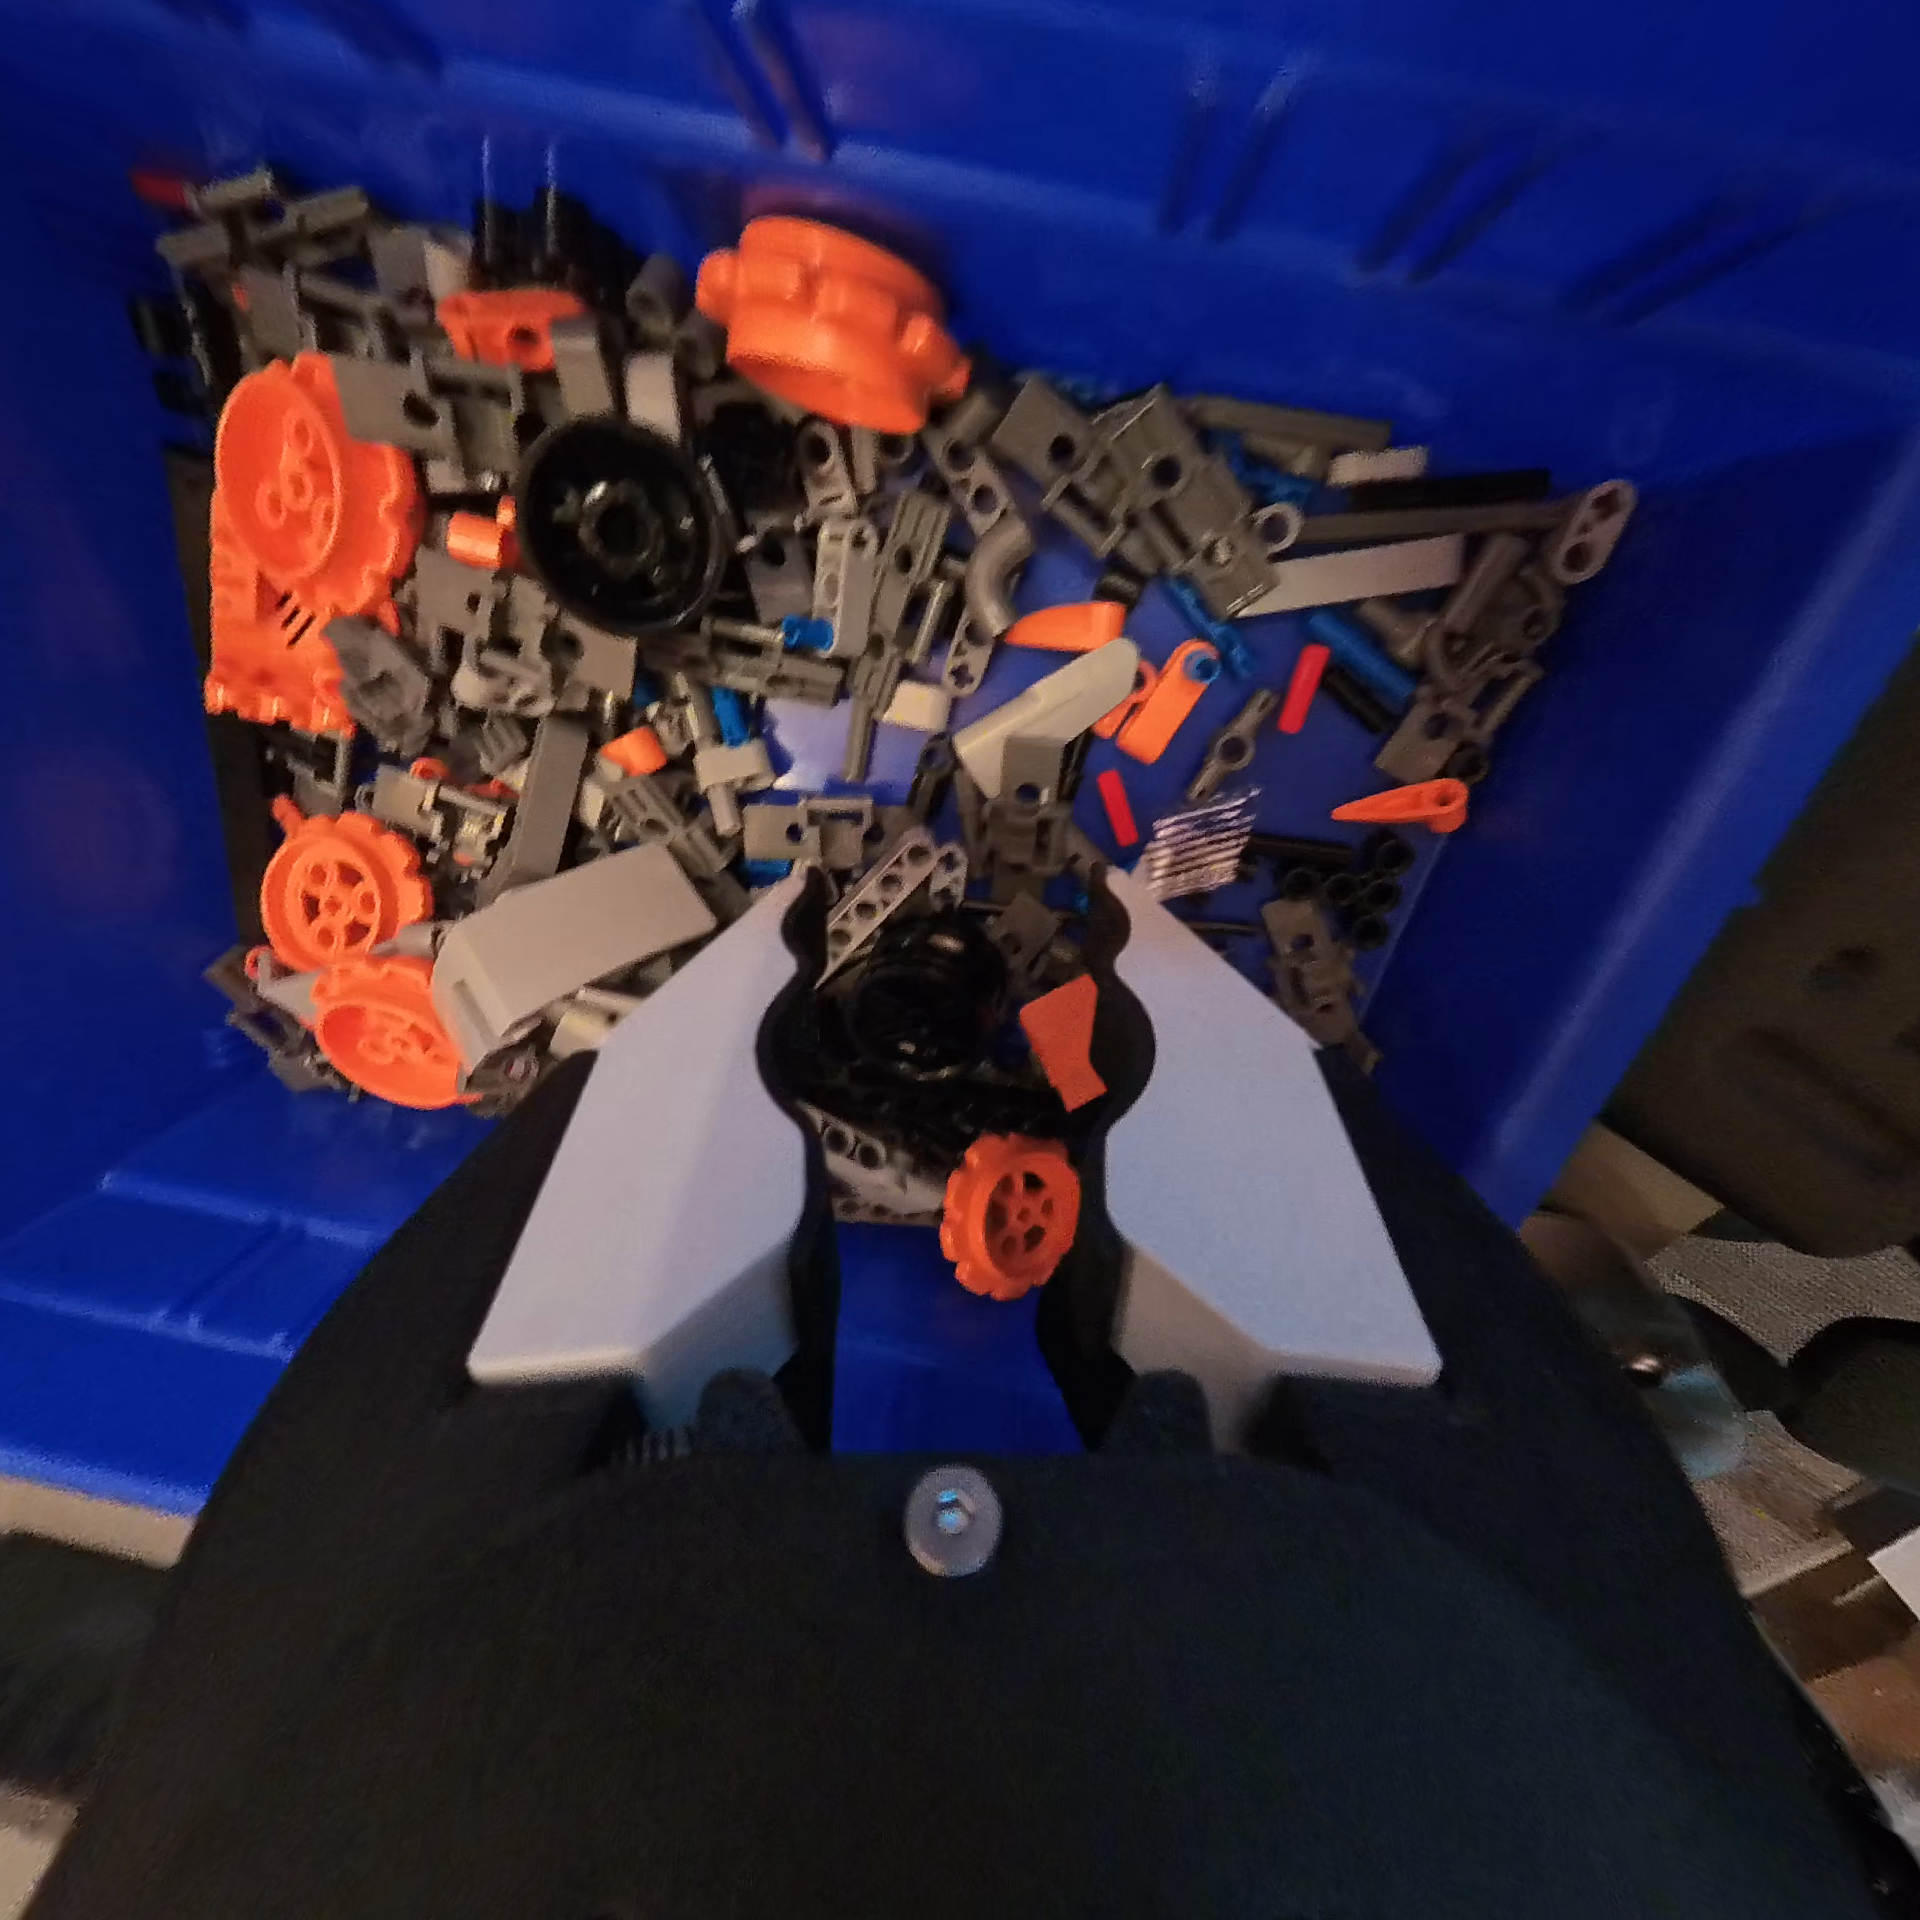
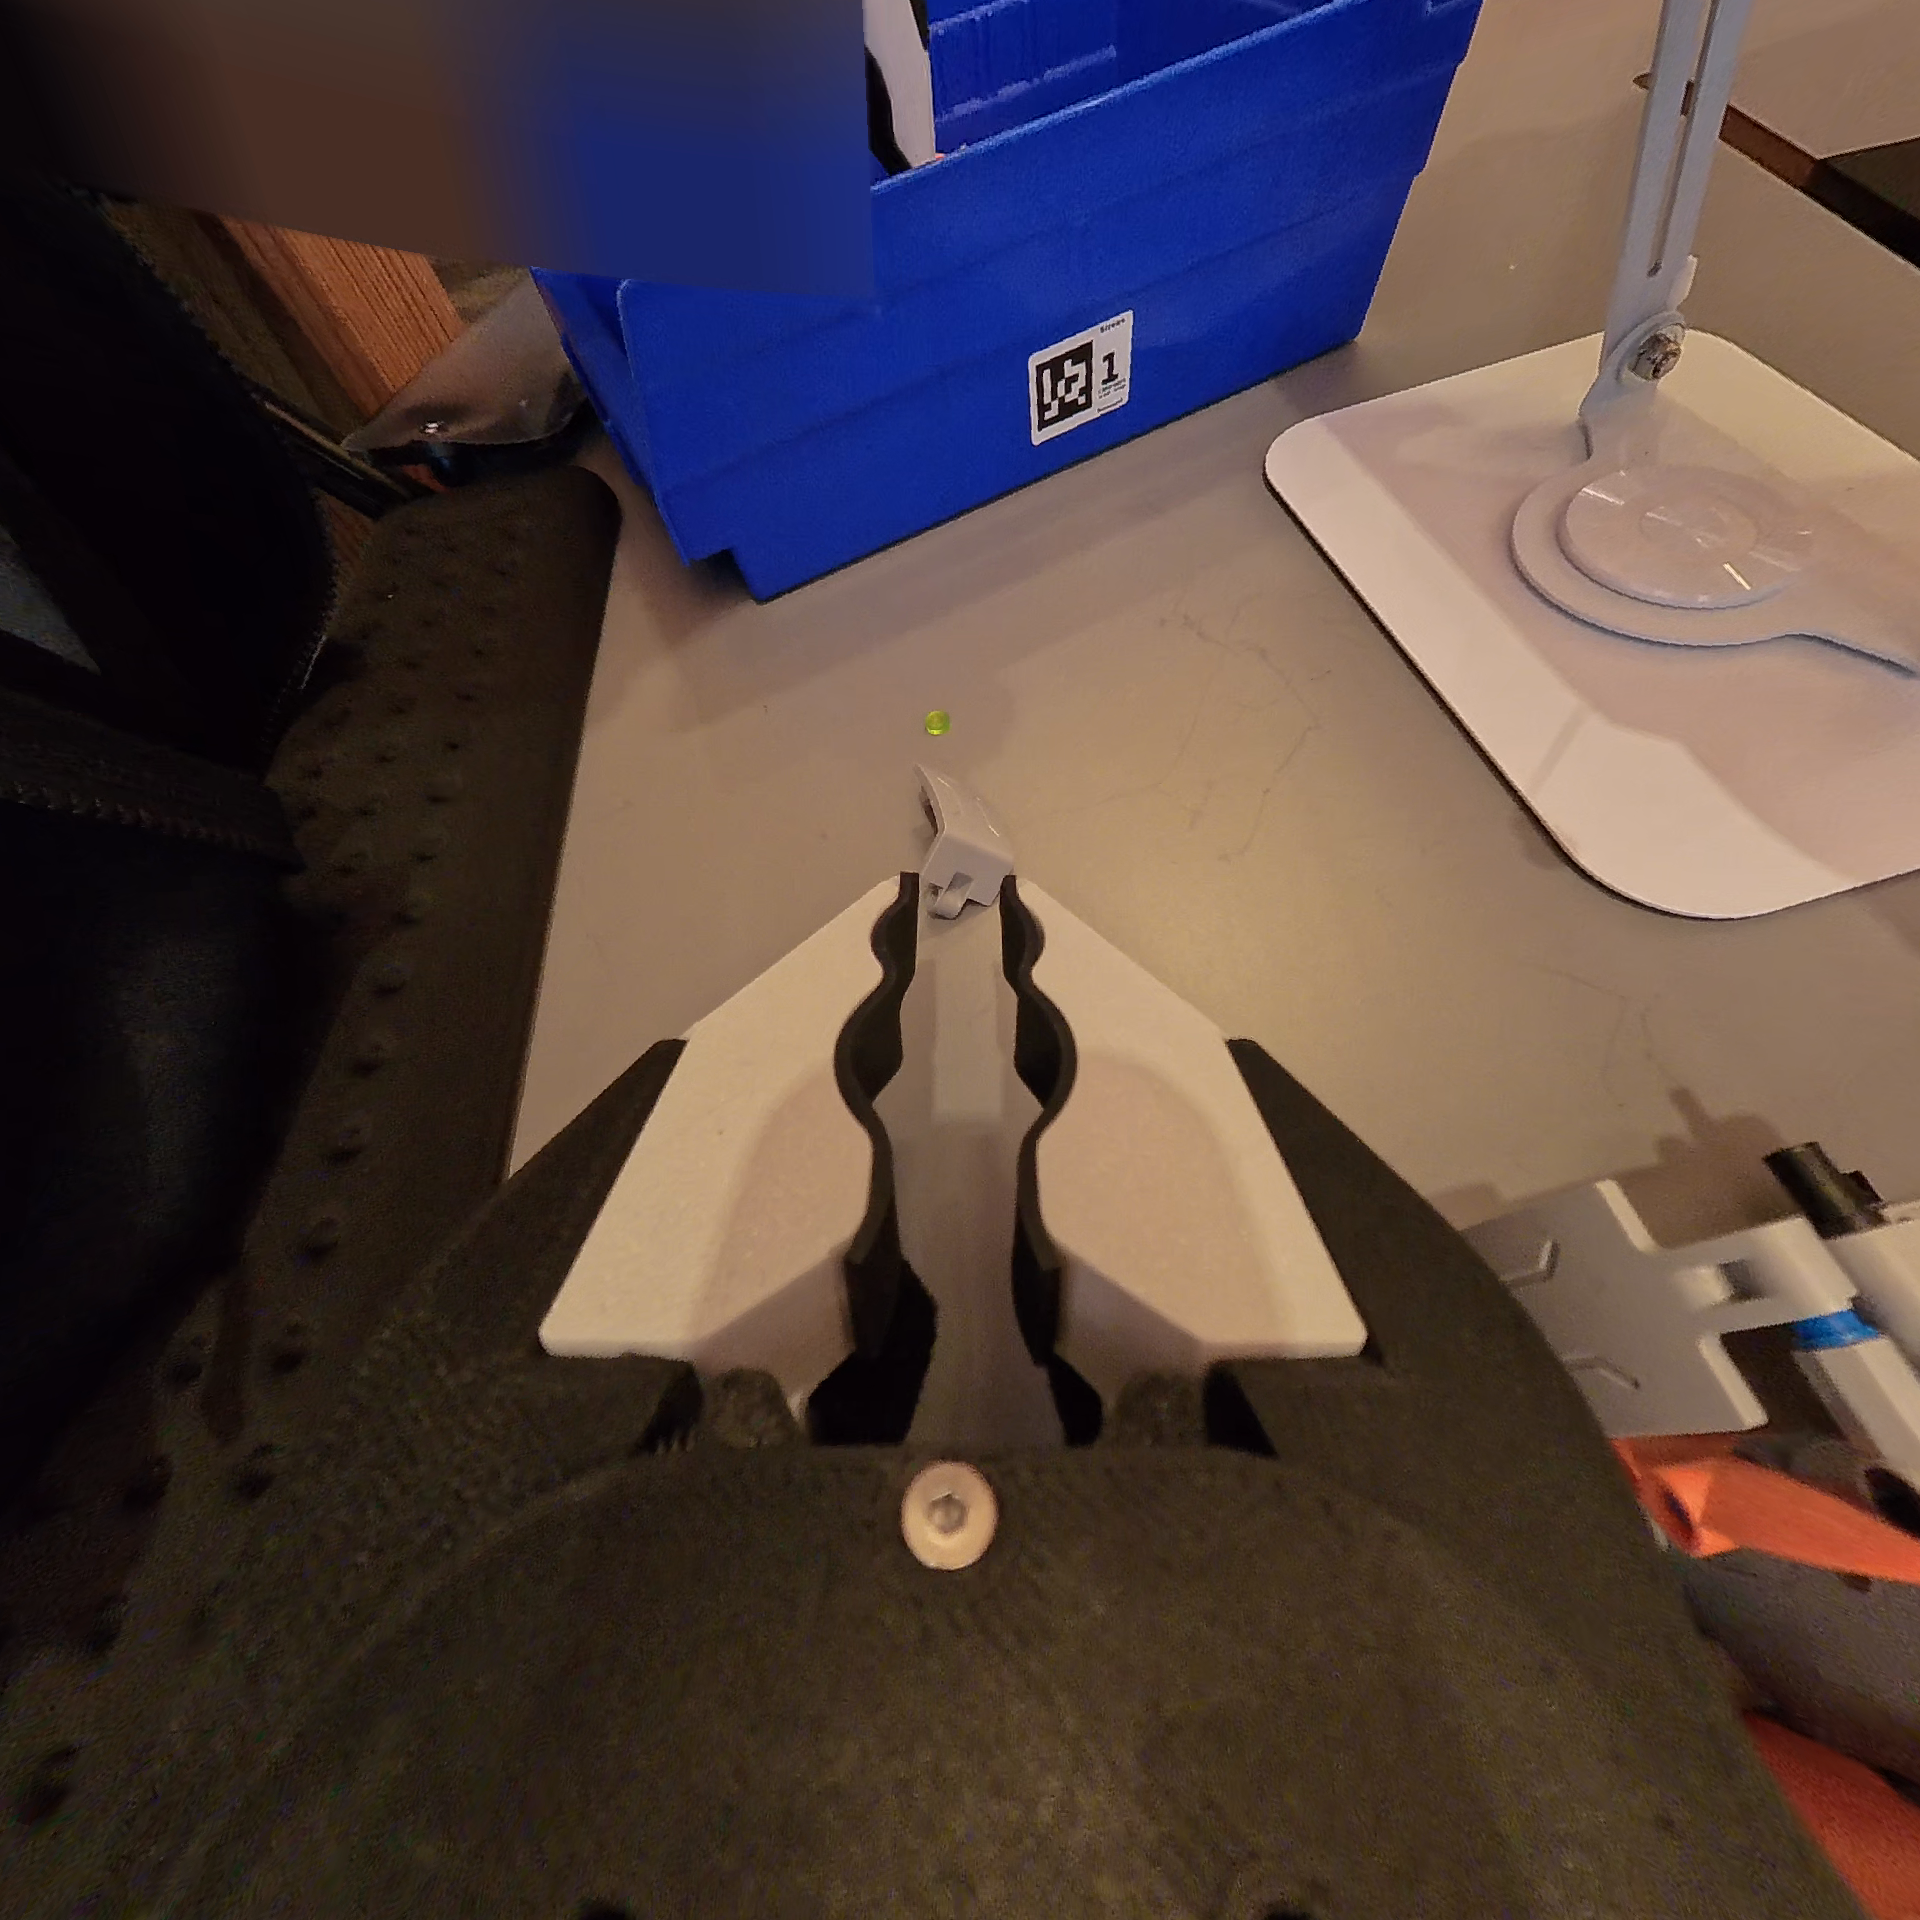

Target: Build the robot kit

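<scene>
Blue bin (image 1: 1351, 208) interior fills left wrist view, heaped w/ grey, black, orange building parts. Left gripper (image 1: 961, 894) is hung over black tyre (image 1: 914, 1013), jaws apart, nothing held; orange wheel (image 1: 1010, 1214) just beside. Right wrist view: grey bench (image 2: 1195, 831). Right gripper (image 2: 951, 883) jaws clamped on small grey piece (image 2: 958, 836), held clear of bench. Green dot (image 2: 937, 723), white stand base (image 2: 1558, 727) nearby.

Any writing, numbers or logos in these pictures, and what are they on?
White sticker on the blue bin: a black square code and print, which I do not quote; its smallest lines are too small to read.
Small grey part in the right gripper: no writing.
Left wrist view: none.
</scene>
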The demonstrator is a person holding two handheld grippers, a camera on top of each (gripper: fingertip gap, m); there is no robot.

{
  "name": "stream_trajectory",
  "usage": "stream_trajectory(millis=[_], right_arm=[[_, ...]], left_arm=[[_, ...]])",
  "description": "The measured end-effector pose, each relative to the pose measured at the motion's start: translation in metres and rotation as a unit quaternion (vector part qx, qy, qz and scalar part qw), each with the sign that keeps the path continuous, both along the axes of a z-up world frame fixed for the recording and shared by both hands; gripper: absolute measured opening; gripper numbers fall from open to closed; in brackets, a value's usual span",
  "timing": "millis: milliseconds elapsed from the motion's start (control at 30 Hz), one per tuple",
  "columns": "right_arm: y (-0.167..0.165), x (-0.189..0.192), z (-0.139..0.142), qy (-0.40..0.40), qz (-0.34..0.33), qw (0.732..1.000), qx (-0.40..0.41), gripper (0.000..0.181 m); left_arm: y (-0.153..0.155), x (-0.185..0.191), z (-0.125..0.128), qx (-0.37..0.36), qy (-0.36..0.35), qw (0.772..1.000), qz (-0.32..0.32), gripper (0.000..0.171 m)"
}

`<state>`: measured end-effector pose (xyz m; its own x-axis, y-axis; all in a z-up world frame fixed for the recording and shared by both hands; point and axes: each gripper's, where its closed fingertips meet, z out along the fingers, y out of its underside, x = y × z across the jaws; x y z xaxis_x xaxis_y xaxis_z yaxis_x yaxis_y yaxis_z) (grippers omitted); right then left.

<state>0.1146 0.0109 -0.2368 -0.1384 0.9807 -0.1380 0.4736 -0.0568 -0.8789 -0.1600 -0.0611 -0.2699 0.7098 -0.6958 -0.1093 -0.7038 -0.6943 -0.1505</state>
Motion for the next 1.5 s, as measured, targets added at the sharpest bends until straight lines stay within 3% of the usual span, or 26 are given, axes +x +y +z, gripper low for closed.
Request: stream_trajectory(millis=[133,267,533,1200,1500], right_arm=[[0.000,0.000,0.001,0.001,0.000,1.000,0.001,0.013],[0.000,0.000,0.002,0.002,0.000,1.000,0.002,0.013],[0.000,0.001,0.002,0.002,0.000,1.000,0.001,0.013],[-0.001,0.001,0.002,0.002,0.001,1.000,0.002,0.013],[0.000,0.002,0.003,0.003,0.000,1.000,0.003,0.013]], left_arm=[[0.002,0.027,-0.003,-0.008,-0.044,0.999,-0.026,0.048],[0.002,0.029,-0.018,-0.028,-0.032,0.998,-0.037,0.044],[0.004,0.025,-0.019,-0.021,-0.048,0.998,-0.038,0.010],[-0.035,-0.009,-0.007,-0.082,0.010,0.996,-0.021,0.010],[-0.023,-0.011,0.005,-0.041,0.001,0.999,-0.011,0.032]])
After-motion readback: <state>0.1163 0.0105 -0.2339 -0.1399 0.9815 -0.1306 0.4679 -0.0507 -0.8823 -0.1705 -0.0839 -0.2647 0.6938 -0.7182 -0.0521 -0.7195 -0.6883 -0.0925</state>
